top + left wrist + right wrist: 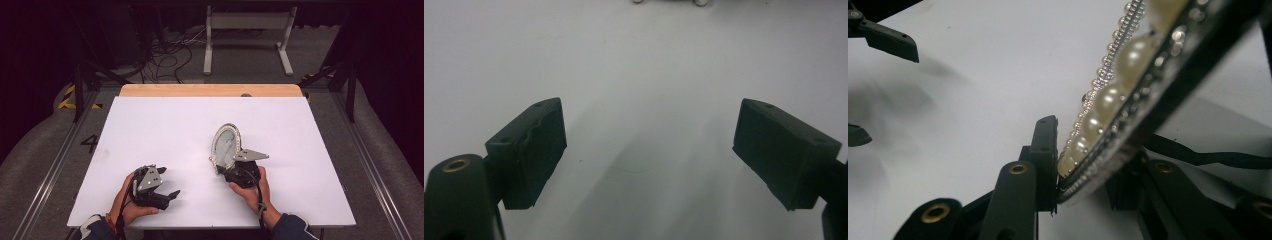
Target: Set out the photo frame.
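Observation:
An oval mirror [226, 145] with a rim of pearls and small beads stands tilted on its edge on the white tabletop [150, 125], right of the middle. My right gripper [223, 167] is shut on its lower rim. In the right gripper view [1083, 175] one pad presses the pearl side of the mirror [1118, 65] and the other jaw sits behind its dark back. My left gripper [169, 181] rests near the front left of the table, apart from the mirror. It is open, with bare table between its pads [649, 145].
A wooden strip [210, 90] runs along the table's far edge. Beyond it on the floor stand a white metal frame [247, 30] and loose cables [170, 55]. Dark stands flank the table on both sides.

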A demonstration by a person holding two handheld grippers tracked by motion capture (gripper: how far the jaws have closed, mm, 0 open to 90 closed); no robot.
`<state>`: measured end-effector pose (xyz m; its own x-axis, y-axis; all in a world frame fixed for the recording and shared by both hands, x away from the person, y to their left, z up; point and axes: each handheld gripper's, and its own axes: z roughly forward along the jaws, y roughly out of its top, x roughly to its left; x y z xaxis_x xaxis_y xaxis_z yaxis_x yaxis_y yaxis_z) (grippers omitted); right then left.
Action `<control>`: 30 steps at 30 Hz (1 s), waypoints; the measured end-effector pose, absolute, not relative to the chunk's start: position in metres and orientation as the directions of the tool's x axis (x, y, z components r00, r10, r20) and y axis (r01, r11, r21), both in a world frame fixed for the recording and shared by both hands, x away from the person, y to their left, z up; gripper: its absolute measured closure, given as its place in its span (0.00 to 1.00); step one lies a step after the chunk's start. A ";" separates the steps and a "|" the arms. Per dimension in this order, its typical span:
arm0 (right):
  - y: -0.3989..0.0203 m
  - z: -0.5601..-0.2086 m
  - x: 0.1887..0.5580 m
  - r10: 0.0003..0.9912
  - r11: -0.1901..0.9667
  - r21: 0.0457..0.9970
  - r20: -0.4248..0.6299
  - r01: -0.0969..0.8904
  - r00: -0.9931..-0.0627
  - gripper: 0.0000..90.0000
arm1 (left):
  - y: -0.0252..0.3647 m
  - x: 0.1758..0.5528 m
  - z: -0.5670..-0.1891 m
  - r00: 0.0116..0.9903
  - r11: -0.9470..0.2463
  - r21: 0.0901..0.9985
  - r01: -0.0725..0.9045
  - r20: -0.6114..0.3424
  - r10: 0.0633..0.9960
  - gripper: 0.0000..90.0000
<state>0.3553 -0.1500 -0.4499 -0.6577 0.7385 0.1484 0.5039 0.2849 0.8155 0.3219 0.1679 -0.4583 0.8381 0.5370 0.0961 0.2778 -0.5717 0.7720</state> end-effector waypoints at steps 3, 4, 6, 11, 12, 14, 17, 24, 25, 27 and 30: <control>-0.152 -0.449 0.355 0.729 0.295 0.810 0.151 0.506 -0.667 0.79 | 0.168 0.322 -0.458 0.839 -0.575 0.770 0.276 0.099 0.536 0.16; -0.153 -0.449 0.355 0.725 0.300 0.808 0.153 0.507 -0.672 0.80 | 0.168 0.322 -0.458 0.839 -0.575 0.770 0.277 0.099 0.536 0.16; -0.154 -0.448 0.355 0.720 0.307 0.803 0.155 0.511 -0.677 0.81 | 0.168 0.322 -0.459 0.838 -0.576 0.769 0.277 0.099 0.536 0.16; -0.156 -0.447 0.354 0.708 0.321 0.798 0.156 0.510 -0.689 0.81 | 0.167 0.322 -0.459 0.839 -0.579 0.766 0.278 0.099 0.535 0.16; -0.157 -0.447 0.354 0.707 0.323 0.797 0.155 0.510 -0.690 0.82 | 0.167 0.322 -0.459 0.839 -0.578 0.767 0.278 0.099 0.535 0.16; -0.158 -0.446 0.353 0.702 0.329 0.793 0.158 0.513 -0.694 0.82 | 0.168 0.322 -0.458 0.838 -0.577 0.768 0.278 0.100 0.536 0.16; -0.160 -0.446 0.352 0.693 0.342 0.790 0.155 0.510 -0.704 0.83 | 0.168 0.322 -0.459 0.839 -0.579 0.766 0.280 0.098 0.536 0.16; -0.163 -0.444 0.350 0.677 0.367 0.782 0.148 0.505 -0.721 0.83 | 0.168 0.322 -0.458 0.839 -0.578 0.767 0.278 0.099 0.535 0.16; -0.164 -0.444 0.350 0.675 0.367 0.782 0.148 0.504 -0.722 0.83 | 0.168 0.322 -0.458 0.839 -0.579 0.767 0.278 0.100 0.535 0.16; -0.164 -0.444 0.350 0.674 0.370 0.781 0.147 0.503 -0.724 0.83 | 0.168 0.322 -0.458 0.840 -0.579 0.767 0.279 0.098 0.534 0.16; -0.164 -0.443 0.349 0.672 0.366 0.785 0.149 0.500 -0.725 0.79 | 0.167 0.321 -0.459 0.840 -0.579 0.767 0.278 0.098 0.533 0.16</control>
